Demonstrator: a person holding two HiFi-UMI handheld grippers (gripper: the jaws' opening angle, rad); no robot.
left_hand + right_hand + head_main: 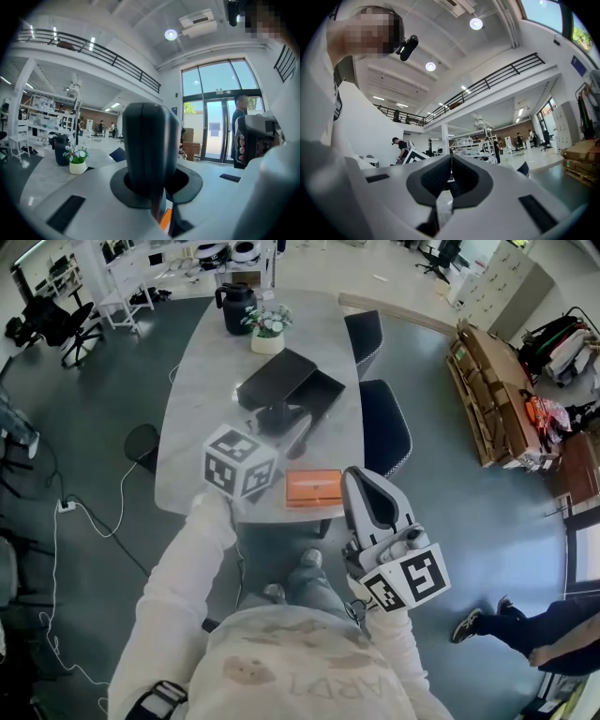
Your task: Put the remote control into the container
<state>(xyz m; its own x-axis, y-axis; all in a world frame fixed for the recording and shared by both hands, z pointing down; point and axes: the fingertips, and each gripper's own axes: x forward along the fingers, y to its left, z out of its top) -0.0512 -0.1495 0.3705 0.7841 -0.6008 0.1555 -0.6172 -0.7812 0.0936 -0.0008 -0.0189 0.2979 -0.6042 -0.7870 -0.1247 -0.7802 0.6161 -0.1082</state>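
Left claw (157,187) grips the black remote control (150,140) upright between its jaws, over the grey surface (197,381) beside the black container (323,390); right claw (451,161) closed, empty.

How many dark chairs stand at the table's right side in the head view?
2. Along the table: the far chair toward its far end, the near chair beside the orange box. Others may be hidden.
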